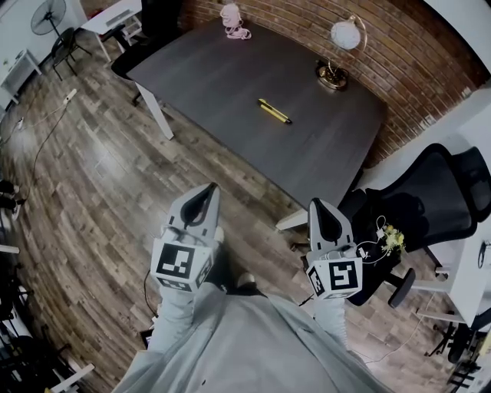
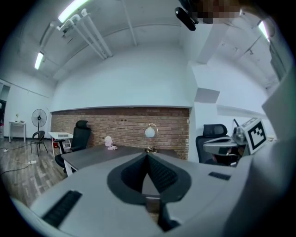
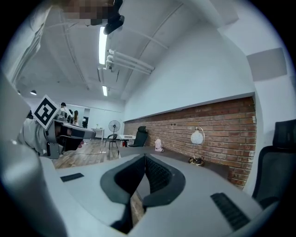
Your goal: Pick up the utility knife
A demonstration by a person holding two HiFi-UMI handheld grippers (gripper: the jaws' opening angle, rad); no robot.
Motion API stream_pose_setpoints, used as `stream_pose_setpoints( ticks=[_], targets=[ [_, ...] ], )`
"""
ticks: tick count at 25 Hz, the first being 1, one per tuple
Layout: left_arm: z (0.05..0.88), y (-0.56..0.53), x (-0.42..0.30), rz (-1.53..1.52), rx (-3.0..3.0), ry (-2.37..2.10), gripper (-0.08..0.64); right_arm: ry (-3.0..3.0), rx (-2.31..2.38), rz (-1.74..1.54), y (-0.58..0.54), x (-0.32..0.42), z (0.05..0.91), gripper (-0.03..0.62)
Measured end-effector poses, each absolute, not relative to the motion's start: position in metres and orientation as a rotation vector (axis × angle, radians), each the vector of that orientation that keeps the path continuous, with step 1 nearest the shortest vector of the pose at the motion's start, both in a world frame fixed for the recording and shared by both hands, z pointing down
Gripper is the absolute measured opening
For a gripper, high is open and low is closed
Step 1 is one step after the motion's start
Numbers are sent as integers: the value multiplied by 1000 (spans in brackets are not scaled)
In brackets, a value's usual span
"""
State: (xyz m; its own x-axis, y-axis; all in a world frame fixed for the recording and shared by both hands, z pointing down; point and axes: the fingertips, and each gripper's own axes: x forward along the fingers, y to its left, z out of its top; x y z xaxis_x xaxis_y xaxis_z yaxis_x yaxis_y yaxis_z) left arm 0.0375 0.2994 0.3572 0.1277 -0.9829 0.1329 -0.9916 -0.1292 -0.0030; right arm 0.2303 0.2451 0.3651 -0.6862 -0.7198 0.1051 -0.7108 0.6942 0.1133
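Note:
The utility knife (image 1: 274, 111), yellow and black, lies on the dark grey table (image 1: 230, 84) near its middle. Both grippers hang over the wooden floor, well short of the table's near edge and far from the knife. My left gripper (image 1: 208, 188) has its jaws closed tip to tip, with nothing between them. My right gripper (image 1: 317, 204) is likewise shut and empty. In the left gripper view the left gripper (image 2: 147, 154) points roughly level toward the table (image 2: 92, 155). The right gripper (image 3: 145, 158) does the same in its own view. I cannot make out the knife in either gripper view.
A globe lamp (image 1: 341, 46) and a pink object (image 1: 234, 21) stand at the table's far side by the brick wall (image 1: 399, 46). One black office chair (image 1: 426, 203) is right of the right gripper; another (image 1: 142, 50) is at the table's far left. A white desk edge (image 1: 468, 276) is at right.

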Motion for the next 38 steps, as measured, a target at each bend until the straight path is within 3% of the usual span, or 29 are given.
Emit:
stream_pose_setpoints(
  ticks=[19, 38],
  targets=[
    [350, 142, -113, 153, 2411, -1880, 18, -2675, 1306, -55, 107, 82, 362, 17],
    [390, 67, -120, 177, 2429, -1721, 18, -2582, 1390, 102, 47, 76, 404, 17]
  ],
)
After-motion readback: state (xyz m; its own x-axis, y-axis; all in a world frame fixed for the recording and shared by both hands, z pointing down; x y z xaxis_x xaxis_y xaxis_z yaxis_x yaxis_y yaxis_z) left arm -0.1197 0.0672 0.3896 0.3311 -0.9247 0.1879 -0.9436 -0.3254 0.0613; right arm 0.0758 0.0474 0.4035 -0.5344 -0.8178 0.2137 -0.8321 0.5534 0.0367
